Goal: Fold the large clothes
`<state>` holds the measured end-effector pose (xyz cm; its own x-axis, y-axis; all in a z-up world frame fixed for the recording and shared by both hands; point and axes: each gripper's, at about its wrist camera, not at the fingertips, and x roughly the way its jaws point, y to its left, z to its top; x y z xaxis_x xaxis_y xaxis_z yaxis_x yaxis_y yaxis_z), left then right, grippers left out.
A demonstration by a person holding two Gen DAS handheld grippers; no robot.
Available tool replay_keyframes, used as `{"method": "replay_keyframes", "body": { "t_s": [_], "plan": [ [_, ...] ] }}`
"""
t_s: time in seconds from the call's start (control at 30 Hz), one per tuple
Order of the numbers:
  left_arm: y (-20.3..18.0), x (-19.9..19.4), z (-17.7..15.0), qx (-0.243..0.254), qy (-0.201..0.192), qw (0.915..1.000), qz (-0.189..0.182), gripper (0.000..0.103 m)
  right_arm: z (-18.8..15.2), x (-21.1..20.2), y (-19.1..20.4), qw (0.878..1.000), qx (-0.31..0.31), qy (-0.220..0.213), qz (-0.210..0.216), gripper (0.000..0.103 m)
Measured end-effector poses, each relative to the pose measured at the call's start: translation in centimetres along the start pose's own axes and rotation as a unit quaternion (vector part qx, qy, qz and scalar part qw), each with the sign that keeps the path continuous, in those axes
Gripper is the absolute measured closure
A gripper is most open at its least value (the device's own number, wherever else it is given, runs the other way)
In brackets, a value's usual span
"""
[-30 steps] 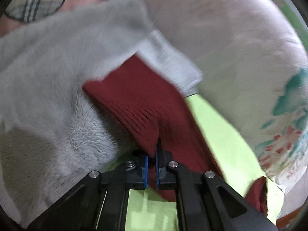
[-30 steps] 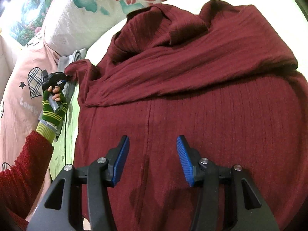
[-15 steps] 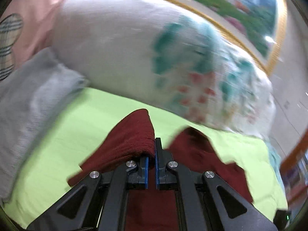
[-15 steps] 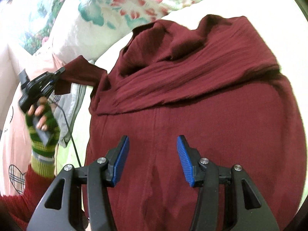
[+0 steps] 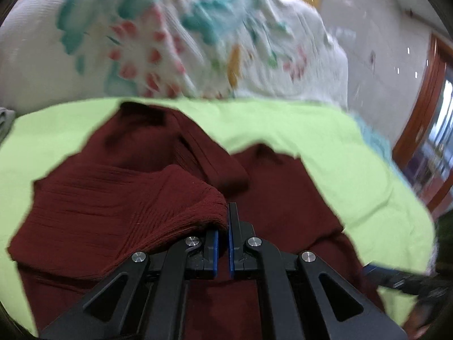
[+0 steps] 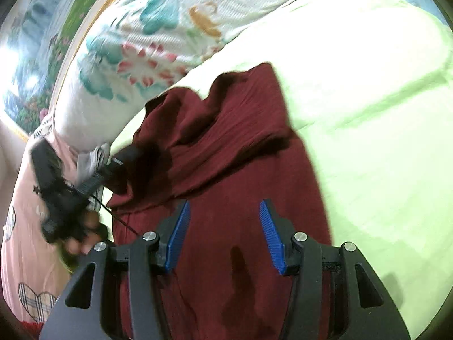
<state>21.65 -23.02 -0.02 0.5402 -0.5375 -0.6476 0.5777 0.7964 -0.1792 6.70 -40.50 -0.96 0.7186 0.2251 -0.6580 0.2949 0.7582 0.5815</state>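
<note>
The green bedsheet (image 6: 368,113) is the largest thing in view and serves as the landmark. At its far edge lies one white floral quilt (image 5: 170,36), with one pink pillow (image 6: 22,198) at that quilt's left end. One dark red ribbed sweater (image 6: 240,155), the garment to be folded, lies spread on the middle of the sheet, its body flat and its collar end bunched toward the quilt.

There are two grippers. The left gripper (image 5: 223,226) has its jaws pressed together on a sleeve cuff (image 5: 198,206) of the sweater, lifted above the sheet and hanging over the garment's body. The right gripper (image 6: 223,232) hovers over the sweater's lower body with its jaws spread and nothing between them.

The pinch takes only the cuff's edge, so a quick sweep could pull the knit free and drop the sleeve short of its fold line. The loose sleeve could also drag the unpinned body sideways across the sheet and crease it. The right gripper's open jaws could snag the ribbing if lowered carelessly.
</note>
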Motion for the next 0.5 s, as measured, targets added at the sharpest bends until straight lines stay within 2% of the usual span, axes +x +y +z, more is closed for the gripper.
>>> {"method": "replay_keyframes", "body": {
  "t_s": [0.1,0.17,0.23,0.3,0.43,0.5],
  "plan": [
    [-0.8,3.3,-1.5,0.007,0.043,0.999,-0.007,0.097,0.6,-0.3,-0.1,1.0,0.0,-0.011,-0.006,0.051],
    [-0.8,4.6,-2.3,0.006,0.071,0.9975,-0.008,0.091,0.9,-0.2,0.1,1.0,-0.001,-0.013,-0.006,0.049],
    [-0.4,4.4,-3.1,-0.001,0.086,0.9961,-0.019,0.066,1.2,0.4,0.6,1.0,-0.005,-0.01,-0.003,0.042],
    [0.3,3.0,-4.0,-0.006,0.081,0.9966,-0.015,0.054,1.3,0.9,1.0,1.0,-0.015,-0.006,0.0,0.04],
    [3.2,-1.3,-6.0,-0.027,0.07,0.9972,0.004,0.048,1.8,2.9,2.9,0.999,-0.046,0.006,0.006,0.04],
    [5.6,-3.2,-6.6,-0.046,0.061,0.9967,0.028,0.048,1.9,4.1,4.3,0.997,-0.072,0.013,0.006,0.04]
  ]
}}
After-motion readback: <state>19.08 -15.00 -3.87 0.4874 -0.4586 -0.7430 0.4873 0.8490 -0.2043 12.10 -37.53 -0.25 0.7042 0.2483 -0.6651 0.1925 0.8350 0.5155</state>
